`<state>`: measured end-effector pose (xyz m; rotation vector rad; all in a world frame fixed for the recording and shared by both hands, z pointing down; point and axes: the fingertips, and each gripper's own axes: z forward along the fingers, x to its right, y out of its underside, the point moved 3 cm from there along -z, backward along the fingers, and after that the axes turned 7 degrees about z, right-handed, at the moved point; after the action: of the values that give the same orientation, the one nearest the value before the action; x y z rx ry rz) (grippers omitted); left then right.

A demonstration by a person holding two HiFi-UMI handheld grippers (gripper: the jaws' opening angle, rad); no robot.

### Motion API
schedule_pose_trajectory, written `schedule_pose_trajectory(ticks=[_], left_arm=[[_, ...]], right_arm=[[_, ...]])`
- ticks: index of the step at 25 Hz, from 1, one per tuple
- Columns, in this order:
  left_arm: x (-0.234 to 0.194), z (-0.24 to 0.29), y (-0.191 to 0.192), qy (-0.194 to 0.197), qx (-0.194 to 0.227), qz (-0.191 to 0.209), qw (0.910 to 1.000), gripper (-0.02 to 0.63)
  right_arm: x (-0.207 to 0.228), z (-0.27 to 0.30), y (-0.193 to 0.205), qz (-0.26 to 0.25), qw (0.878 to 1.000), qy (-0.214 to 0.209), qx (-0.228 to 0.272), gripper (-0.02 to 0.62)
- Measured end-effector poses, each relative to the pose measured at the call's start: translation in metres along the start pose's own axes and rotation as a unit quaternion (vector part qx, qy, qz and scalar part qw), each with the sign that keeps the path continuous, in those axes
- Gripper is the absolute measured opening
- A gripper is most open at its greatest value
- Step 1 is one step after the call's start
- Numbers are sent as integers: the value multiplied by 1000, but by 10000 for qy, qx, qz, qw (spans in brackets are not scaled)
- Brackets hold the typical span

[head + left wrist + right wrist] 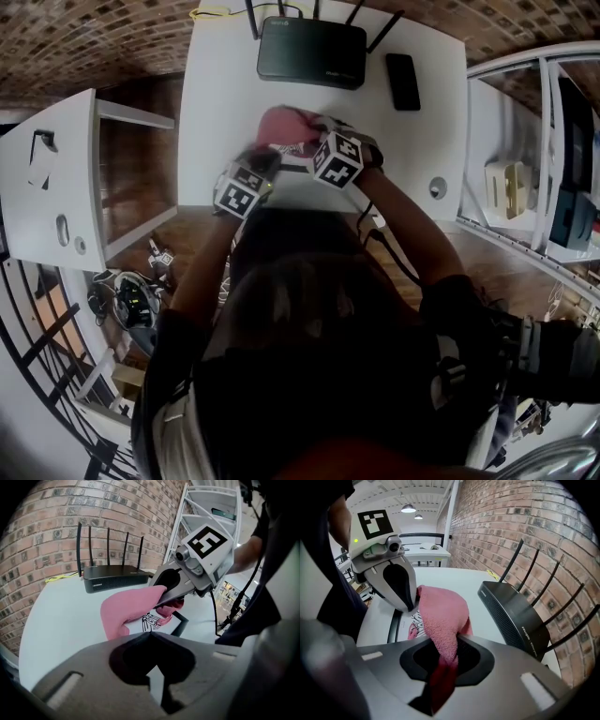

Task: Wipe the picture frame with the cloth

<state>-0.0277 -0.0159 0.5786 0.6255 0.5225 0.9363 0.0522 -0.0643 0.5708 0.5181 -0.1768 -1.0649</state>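
While the right claw fills the bottom of the right gripper view, its jaws stand slightly apart and are clamped on a pink cloth. The cloth passes up between the jaws and drapes forward to the centre of that view. It covers part of the picture frame, which has a black border and a white print with an insect drawing. The frame lies flat on the white desk, at the centre of the head view and just ahead of both claws.

The left claw appears at left of centre in the right gripper view. Its jaws are brought fully together and grip nothing that the views show. Its tip is set down at the frame's black border, just beside the cloth.

Beyond the frame, a black router stands at the top centre of the head view with its antennas raised. A black phone lies to its right, apart from it. A yellow cable runs at the desk's far edge, left of the router. A brick wall rises behind the desk.
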Motion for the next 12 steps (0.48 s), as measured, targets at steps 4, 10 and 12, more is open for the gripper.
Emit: schedule_pose_trajectory(ticks=[4, 10, 12], left_arm=[[-1, 1, 0, -62, 6, -13, 10000, 2], [0, 1, 0, -125, 27, -75, 9999, 2], [-1, 1, 1, -145, 42, -93, 9998, 2]], right_arm=[[1, -2, 2, 132, 9998, 84, 141, 61], [2, -9, 10, 308, 9990, 162, 289, 61], [4, -12, 12, 420, 9984, 194, 335, 61]])
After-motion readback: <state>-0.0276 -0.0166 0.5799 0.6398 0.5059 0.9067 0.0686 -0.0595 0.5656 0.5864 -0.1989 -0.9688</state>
